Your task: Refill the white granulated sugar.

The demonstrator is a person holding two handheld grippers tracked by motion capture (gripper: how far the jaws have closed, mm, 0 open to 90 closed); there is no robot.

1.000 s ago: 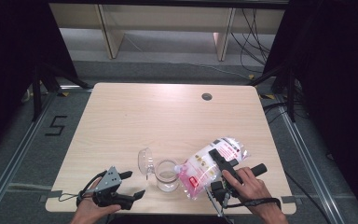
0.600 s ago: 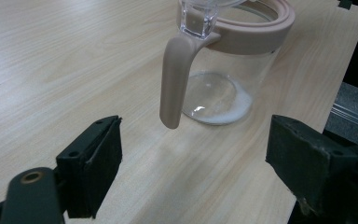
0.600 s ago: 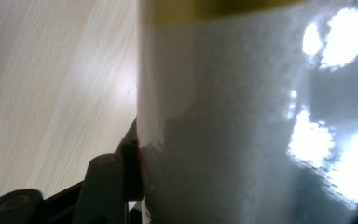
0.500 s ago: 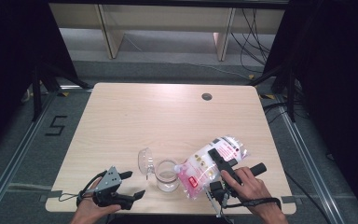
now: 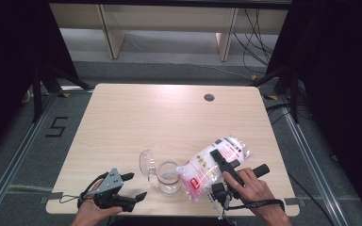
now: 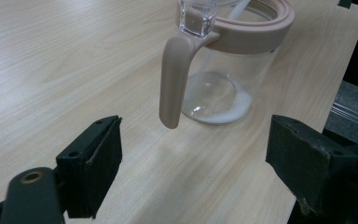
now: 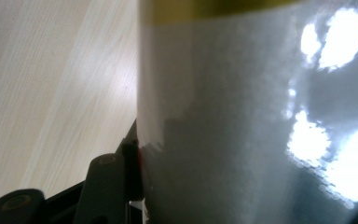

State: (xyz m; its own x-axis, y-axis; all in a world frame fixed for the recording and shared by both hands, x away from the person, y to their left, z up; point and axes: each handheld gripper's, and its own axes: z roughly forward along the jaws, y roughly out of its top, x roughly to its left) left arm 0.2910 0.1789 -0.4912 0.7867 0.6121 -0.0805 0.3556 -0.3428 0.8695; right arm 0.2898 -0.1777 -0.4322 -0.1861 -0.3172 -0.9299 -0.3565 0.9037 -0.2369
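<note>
The right gripper [image 5: 217, 175] has its fingers clamped on a clear plastic bag of white powder with a pink and red label [image 5: 212, 165], and the bag is tipped over a small clear glass jar with a beige rim and handle [image 5: 168, 177]. Here is what the pour hinges on: the bag's long axis runs on a slant, its fat closed end up and away to the right, its narrow spout end down and left, right over the jar's open mouth. From the fingers, then, the jar lies just to the left and a touch lower, so close that spout and rim seem to meet, though I can't say they touch.

In the right gripper view the bag [image 7: 261, 116] sits hard against one black finger [image 7: 107, 186], pale and glossy with bright glints across it.

The jar stands upright near the front edge of the light wooden table [image 5: 169, 117], its clear hinged lid [image 5: 146, 162] thrown back to the left. In the left gripper view a thin layer of white powder lies in the bottom of the jar [image 6: 219, 88], and the beige handle [image 6: 175, 79] points towards those fingers.

The left gripper [image 5: 134, 186] waits just left of the jar, fingers wide apart and holding nothing. It is the nearer one to the handle, should the jar need steadying; I'd judge the pour barely begun.
</note>
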